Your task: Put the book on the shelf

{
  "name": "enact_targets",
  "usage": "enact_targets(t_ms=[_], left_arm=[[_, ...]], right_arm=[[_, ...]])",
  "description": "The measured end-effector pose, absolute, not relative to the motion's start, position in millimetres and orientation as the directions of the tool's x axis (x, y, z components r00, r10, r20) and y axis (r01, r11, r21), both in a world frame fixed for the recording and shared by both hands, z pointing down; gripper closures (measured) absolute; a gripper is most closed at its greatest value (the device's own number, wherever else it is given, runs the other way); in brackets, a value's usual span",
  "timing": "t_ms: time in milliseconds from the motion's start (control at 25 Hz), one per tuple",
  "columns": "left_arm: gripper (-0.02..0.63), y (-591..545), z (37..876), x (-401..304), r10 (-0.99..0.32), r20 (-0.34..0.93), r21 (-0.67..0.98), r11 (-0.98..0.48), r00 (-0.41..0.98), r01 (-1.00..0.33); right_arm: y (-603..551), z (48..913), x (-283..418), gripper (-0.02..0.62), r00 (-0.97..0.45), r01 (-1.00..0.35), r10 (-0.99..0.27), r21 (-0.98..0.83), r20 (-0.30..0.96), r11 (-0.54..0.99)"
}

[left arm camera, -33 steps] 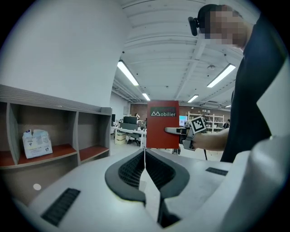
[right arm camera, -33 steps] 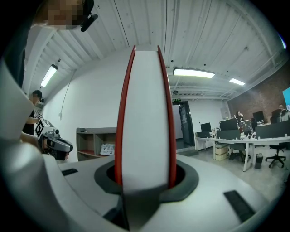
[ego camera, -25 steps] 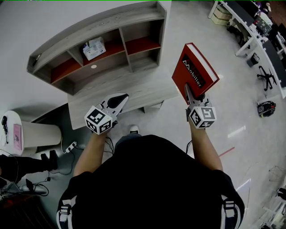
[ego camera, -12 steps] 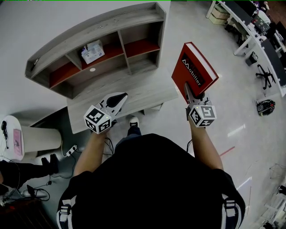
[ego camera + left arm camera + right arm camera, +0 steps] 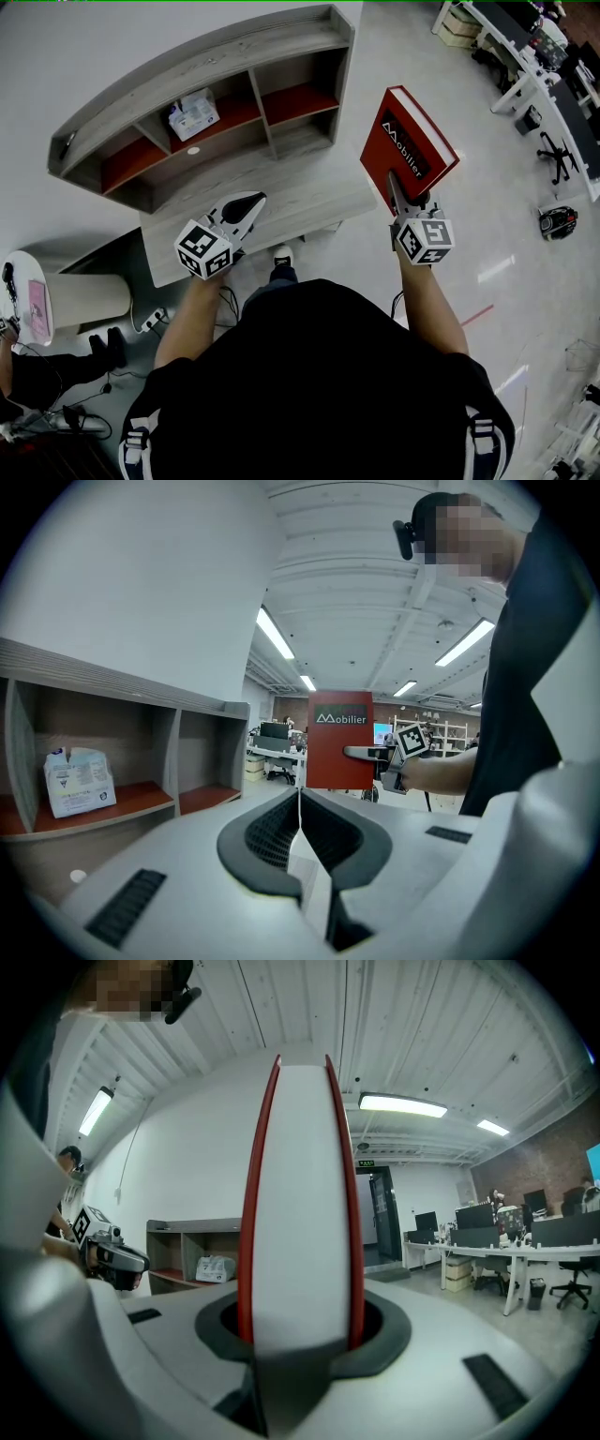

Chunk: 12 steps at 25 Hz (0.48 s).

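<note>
Book (image 5: 410,141) stands upright in the air, held at its lower edge by the jaws of the right gripper (image 5: 401,189). It is to the right of the shelf (image 5: 202,56) and well apart from it. The left gripper (image 5: 246,206) has its jaws closed together, with nothing between them.

I judge the hold to be low and on one edge only. The tall book may therefore tilt or slip between the pads on the way. It may also knock a divider, or the white pack (image 5: 194,114) in the middle compartment.

The head view shows the cover and the whole shelf from above. The right gripper view shows only the white page edge between both jaws. The left gripper view shows the cover from the front.
</note>
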<state>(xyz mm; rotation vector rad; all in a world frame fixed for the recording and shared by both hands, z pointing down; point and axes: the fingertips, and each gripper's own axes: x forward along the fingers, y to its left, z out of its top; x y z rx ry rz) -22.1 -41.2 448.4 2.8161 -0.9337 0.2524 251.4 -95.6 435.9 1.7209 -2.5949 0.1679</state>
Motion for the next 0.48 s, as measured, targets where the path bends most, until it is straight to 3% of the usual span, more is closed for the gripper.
enact_targets(t_ms=[480], left_arm=[[0.581,-78.8,453.9,-27.2,-0.55,0.222,0.107,-0.807,0.805,-0.581]], right_arm=[[-128.7,435.1,238.7,0.426,-0.377,-0.925,-0.923,-0.08,0.074,0.371]])
